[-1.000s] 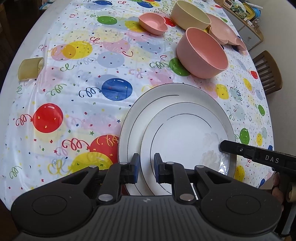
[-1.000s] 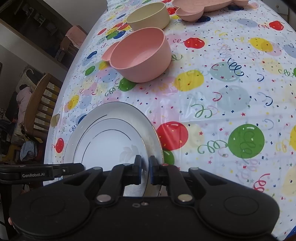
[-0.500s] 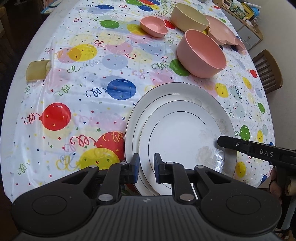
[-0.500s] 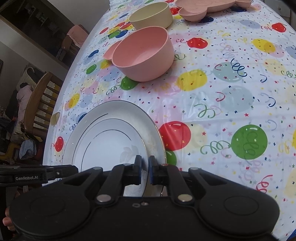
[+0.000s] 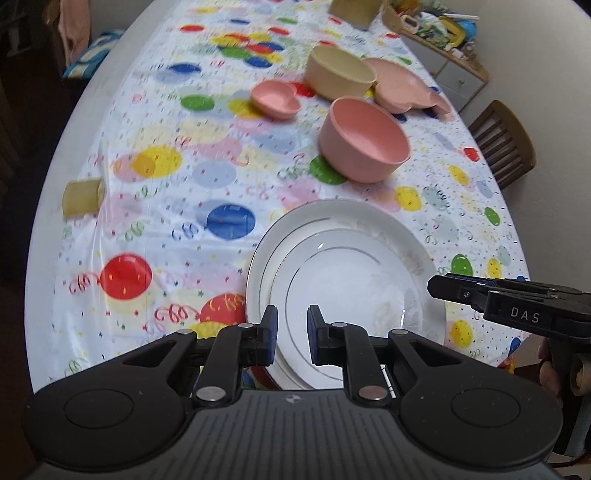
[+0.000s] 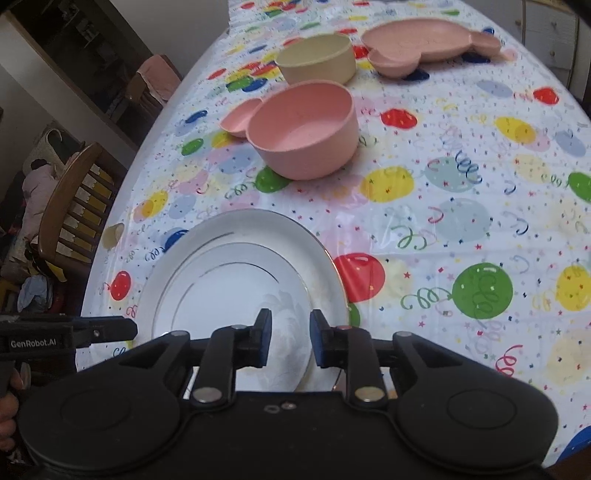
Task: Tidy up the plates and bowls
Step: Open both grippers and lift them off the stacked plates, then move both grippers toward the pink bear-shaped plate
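Observation:
A small white plate [image 5: 343, 295] lies stacked on a larger white plate [image 5: 332, 214] at the table's near edge; both also show in the right wrist view [image 6: 229, 295] [image 6: 258, 225]. My left gripper [image 5: 290, 334] hovers over the plates' near left rim, jaws slightly apart and empty. My right gripper [image 6: 288, 341] hovers over their near right rim, jaws open a little and empty. Beyond stand a pink bowl [image 5: 364, 146], a cream bowl [image 5: 338, 75], a pink heart dish [image 5: 275, 99] and a pink bear-shaped plate [image 5: 402, 88].
The table has a balloon-print cloth [image 5: 184, 221]. A yellowish cup [image 5: 81, 195] lies at the left edge. A wooden chair [image 5: 506, 144] stands right of the table, another [image 6: 74, 206] on the other side. A shelf of clutter [image 5: 439, 26] sits at the far right.
Both grippers have drawn back and up from the plates. The right gripper's jaws have opened wider. The plates stay stacked in place.

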Demonstrator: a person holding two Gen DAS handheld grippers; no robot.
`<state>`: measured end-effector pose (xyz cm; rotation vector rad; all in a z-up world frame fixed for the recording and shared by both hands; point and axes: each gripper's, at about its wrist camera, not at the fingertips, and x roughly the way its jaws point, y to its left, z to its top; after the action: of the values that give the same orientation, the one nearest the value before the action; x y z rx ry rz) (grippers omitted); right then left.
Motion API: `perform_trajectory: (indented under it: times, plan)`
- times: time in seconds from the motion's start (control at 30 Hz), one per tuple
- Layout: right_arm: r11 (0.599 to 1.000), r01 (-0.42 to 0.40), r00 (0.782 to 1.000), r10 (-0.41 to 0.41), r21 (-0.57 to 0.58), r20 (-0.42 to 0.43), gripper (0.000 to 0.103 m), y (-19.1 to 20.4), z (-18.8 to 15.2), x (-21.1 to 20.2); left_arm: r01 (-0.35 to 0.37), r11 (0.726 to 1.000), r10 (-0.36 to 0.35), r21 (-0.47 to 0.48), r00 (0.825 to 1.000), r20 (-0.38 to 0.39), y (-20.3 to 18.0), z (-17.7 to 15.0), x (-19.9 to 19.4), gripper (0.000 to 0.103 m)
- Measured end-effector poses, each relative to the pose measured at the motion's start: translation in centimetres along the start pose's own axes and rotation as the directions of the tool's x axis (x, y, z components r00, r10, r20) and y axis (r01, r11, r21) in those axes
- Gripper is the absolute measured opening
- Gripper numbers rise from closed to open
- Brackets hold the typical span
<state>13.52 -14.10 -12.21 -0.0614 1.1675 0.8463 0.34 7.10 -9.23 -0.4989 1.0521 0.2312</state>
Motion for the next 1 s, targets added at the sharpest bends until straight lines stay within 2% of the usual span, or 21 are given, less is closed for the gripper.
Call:
perform_trajectory:
  times: [0.33, 0.5, 0.63, 0.73, 0.93, 1.0]
  plan:
    - [0.996, 0.076, 0.983, -0.066, -0.049, 0.172, 0.038, 4.2, -0.8, -4.7, 0.040, 0.986, -0.055, 0.162, 0.995, 0.088, -2.1, 1.1, -2.9, 0.016]
    - [0.994, 0.108, 0.966, -0.098, -0.032, 0.240, 0.047, 5.7, -1.5, -6.6, 0.047, 0.973, -0.079, 0.226, 0.987, 0.138, -3.0, 1.7, -4.2, 0.016]
    - [0.990, 0.136, 0.949, -0.124, -0.023, 0.291, 0.051, 6.8, -1.7, -8.1, 0.061, 0.961, -0.112, 0.270, 0.978, 0.177, -3.9, 2.2, -5.2, 0.017]
    - [0.987, 0.162, 0.932, -0.148, -0.014, 0.330, 0.061, 7.4, -1.6, -9.1, 0.069, 0.953, -0.131, 0.296, 0.972, 0.195, -4.6, 2.6, -5.7, 0.018]
    - [0.978, 0.207, 0.905, -0.194, 0.005, 0.379, 0.075, 7.9, -1.4, -10.9, 0.061, 0.941, -0.144, 0.332, 0.962, 0.231, -5.7, 3.5, -6.2, 0.024]
    - [0.975, 0.220, 0.897, -0.207, 0.012, 0.390, 0.078, 7.8, -1.2, -11.3, 0.057, 0.941, -0.145, 0.334, 0.959, 0.244, -6.0, 3.9, -6.3, 0.033]
